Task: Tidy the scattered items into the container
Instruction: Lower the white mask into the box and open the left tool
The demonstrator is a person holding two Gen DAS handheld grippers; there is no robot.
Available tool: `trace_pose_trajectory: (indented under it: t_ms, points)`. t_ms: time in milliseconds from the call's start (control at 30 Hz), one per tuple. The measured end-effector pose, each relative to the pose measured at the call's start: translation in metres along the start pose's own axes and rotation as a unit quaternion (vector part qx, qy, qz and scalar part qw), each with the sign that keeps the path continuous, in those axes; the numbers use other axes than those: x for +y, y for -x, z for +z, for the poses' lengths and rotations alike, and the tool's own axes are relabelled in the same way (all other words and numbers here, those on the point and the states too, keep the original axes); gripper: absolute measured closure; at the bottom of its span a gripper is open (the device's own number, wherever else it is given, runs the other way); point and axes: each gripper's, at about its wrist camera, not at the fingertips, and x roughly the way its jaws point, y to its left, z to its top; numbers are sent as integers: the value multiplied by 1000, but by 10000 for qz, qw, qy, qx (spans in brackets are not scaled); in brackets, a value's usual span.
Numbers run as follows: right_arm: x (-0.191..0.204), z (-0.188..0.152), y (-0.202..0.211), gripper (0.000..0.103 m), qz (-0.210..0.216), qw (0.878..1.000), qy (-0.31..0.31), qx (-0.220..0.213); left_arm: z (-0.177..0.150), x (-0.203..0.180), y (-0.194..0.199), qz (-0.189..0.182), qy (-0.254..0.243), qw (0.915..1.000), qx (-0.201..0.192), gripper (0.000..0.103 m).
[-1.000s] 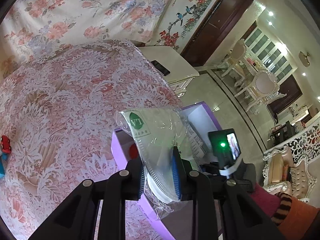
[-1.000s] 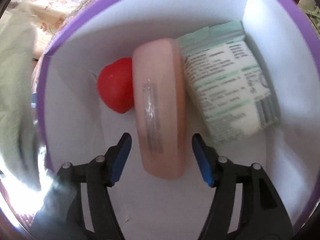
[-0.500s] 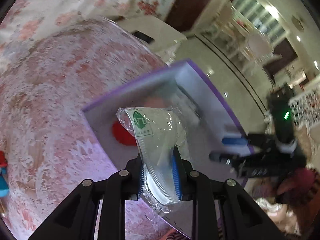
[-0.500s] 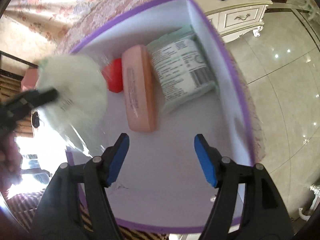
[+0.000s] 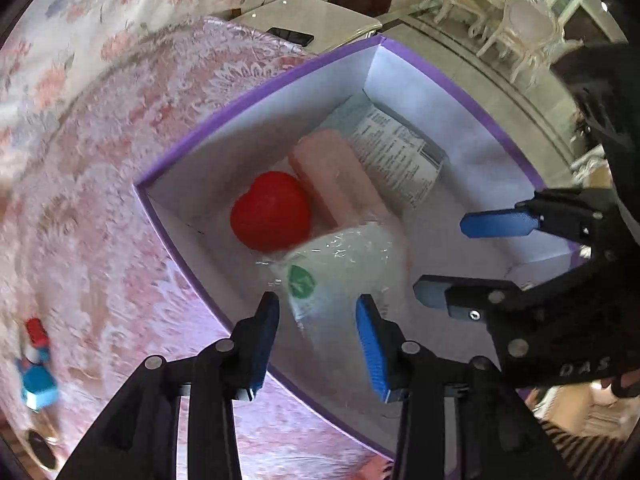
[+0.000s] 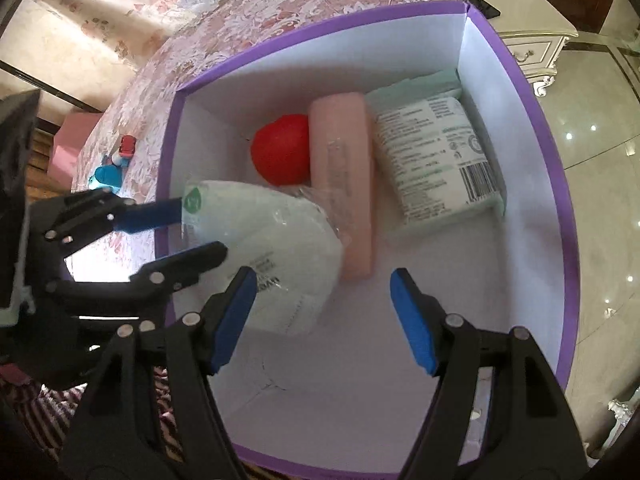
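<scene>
Right wrist view, barcode on tissue pack, both grippers' fingers wide, empty.

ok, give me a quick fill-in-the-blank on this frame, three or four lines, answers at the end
1. The box has a rim coloured ____.
2. The pink case lies between the red heart and the ____.
3. The left gripper has its jaws ____ around the bagged mask.
4. The small toy sits ____ the box, on the tablecloth.

Answers: purple; tissue pack; open; outside
</scene>
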Motion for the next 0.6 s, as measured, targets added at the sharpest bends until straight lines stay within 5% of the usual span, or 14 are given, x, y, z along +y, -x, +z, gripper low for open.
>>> trace_pose_trajectory:
  t_ms: [100,167,200,600]
  points:
    - [-5,1,-4,31,-59,9999,19,83,0,5,11,10,170,9998,-140,46]
    - [-9,0,-3,31,-87,9999,25,85,1,8,20,84,239,9993,-259,30]
    - [-11,-1,-1,31,-81,9999,-3,74,1,9,24,154,255,9990,-322,13]
    - [1,3,-7,29,-20,9996,193,202,-1,24,26,9,640,9972,-382,12]
